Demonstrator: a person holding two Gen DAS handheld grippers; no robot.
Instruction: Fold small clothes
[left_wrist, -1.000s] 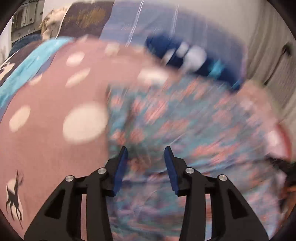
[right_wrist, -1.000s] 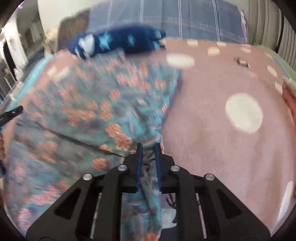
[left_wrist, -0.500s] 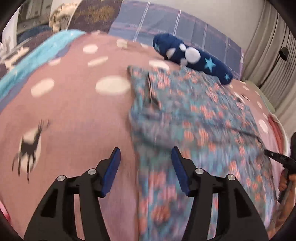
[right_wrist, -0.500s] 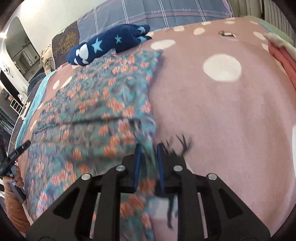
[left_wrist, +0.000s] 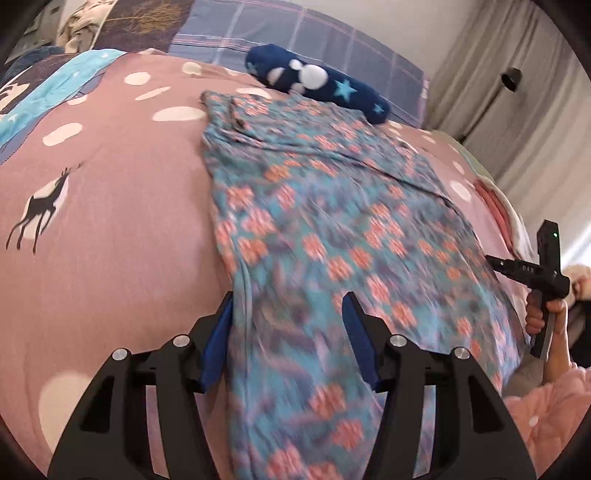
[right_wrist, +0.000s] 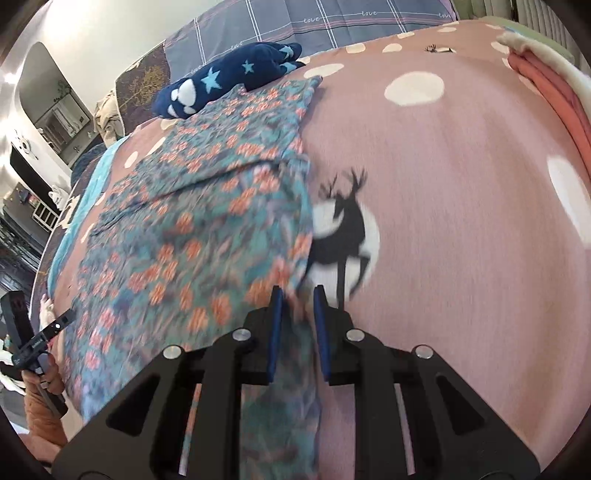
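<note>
A teal floral garment (left_wrist: 332, 229) with orange flowers lies spread on the pink bedspread (left_wrist: 110, 206); it also shows in the right wrist view (right_wrist: 207, 229). My left gripper (left_wrist: 288, 321) is open, its jaws wide apart on either side of the garment's near left edge, with cloth between them. My right gripper (right_wrist: 297, 314) has its jaws close together with the garment's near right edge running between them. The right gripper shows side-on at the far right of the left wrist view (left_wrist: 532, 269).
A navy star-patterned plush roll (left_wrist: 317, 85) lies at the garment's far end, also in the right wrist view (right_wrist: 229, 77). A plaid pillow (right_wrist: 332, 26) sits behind it. Folded pink and white fabric (right_wrist: 546, 85) lies at the bed's right edge. Curtains (left_wrist: 517, 110) hang at right.
Both grippers have pulled back toward the near edge, drawing the garment out longer. The left jaws have opened wider. The right jaws stayed narrow on the cloth edge.
</note>
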